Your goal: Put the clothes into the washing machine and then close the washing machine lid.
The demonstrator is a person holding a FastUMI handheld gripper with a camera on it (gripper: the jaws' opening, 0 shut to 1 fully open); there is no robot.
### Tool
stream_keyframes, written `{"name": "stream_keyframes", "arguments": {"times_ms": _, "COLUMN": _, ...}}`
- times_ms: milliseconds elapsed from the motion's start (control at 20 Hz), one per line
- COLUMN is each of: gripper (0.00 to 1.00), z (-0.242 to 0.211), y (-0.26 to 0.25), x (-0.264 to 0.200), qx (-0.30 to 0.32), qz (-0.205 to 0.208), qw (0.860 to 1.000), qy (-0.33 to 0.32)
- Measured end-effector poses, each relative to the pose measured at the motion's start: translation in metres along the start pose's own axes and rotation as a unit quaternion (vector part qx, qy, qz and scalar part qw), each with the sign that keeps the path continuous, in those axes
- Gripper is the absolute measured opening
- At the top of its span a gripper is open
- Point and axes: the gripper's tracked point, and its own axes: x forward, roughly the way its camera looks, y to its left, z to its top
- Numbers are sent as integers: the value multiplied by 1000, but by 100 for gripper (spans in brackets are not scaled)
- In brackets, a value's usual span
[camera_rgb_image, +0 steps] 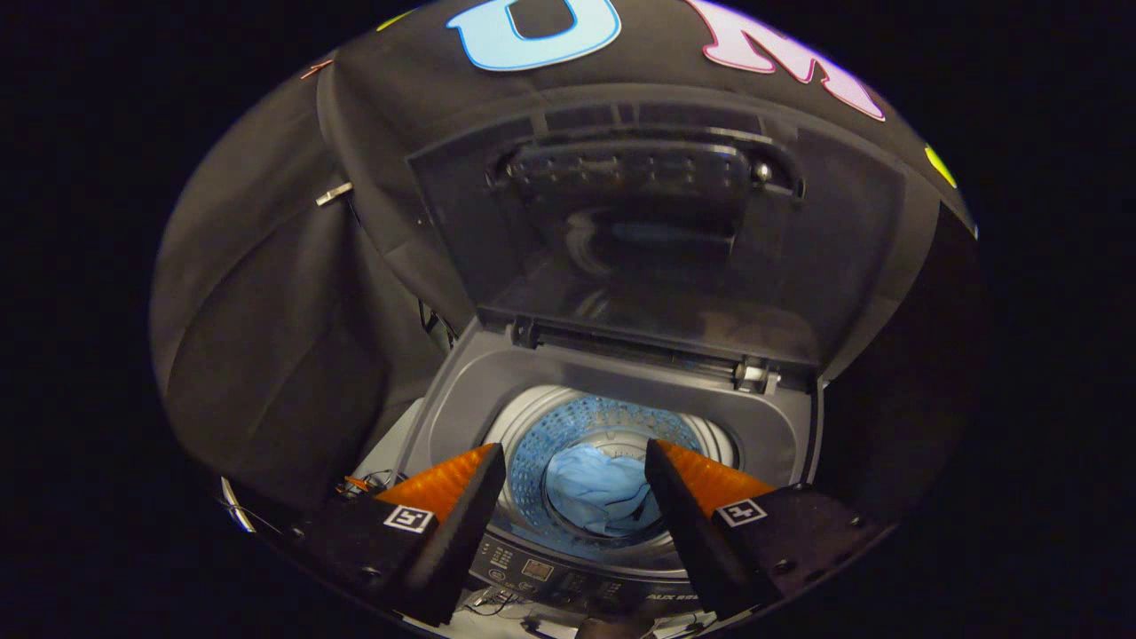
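a light blue garment (596,490) is seen lying crumpled at the bottom of the washing machine drum (532,461), whose perforated wall rings it. the drum sits inside the grey top opening of the washing machine (461,399), and a control panel (568,572) runs along the near rim. the fingers of the gripper (575,475) are spread wide apart above the opening, with nothing pinched between them; the garment is framed in the gap, well below them. beyond the drum, the lid (657,231) is stood upright on its hinges (754,373), its handle bar (639,169) at the top edge.

the loading part is judged done, so the lid closing is the step in hand. it would be done well if the fingers were lifted clear of the opening and carried up to the lid's top edge, behind the handle bar. the lid should then be drawn forward and lowered gently, not dropped, with the fingers kept out of the closing gap.
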Motion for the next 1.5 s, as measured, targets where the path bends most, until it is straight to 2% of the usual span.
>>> {"name": "stream_keyframes", "arguments": {"times_ms": 350, "gripper": 99, "z": 61, "y": 16, "x": -66, "qx": -20, "qz": 13, "qw": 997, "qy": -78}}
{"name": "stream_keyframes", "arguments": {"times_ms": 600, "gripper": 99, "z": 118, "y": 2, "x": -113, "qx": -19, "qz": 16, "qw": 992, "qy": -125}}
{"name": "stream_keyframes", "arguments": {"times_ms": 750, "gripper": 99, "z": 156, "y": -18, "x": -126, "qx": -16, "qz": 11, "qw": 988, "qy": -154}}
{"name": "stream_keyframes", "arguments": {"times_ms": 950, "gripper": 99, "z": 191, "y": -46, "x": -113, "qx": 4, "qz": 6, "qw": 988, "qy": -155}}
{"name": "stream_keyframes", "arguments": {"times_ms": 1150, "gripper": 99, "z": 216, "y": -71, "x": -78, "qx": 24, "qz": -11, "qw": 990, "qy": -139}}
{"name": "stream_keyframes", "arguments": {"times_ms": 1500, "gripper": 99, "z": 226, "y": -94, "x": -26, "qx": 35, "qz": -42, "qw": 992, "qy": -115}}
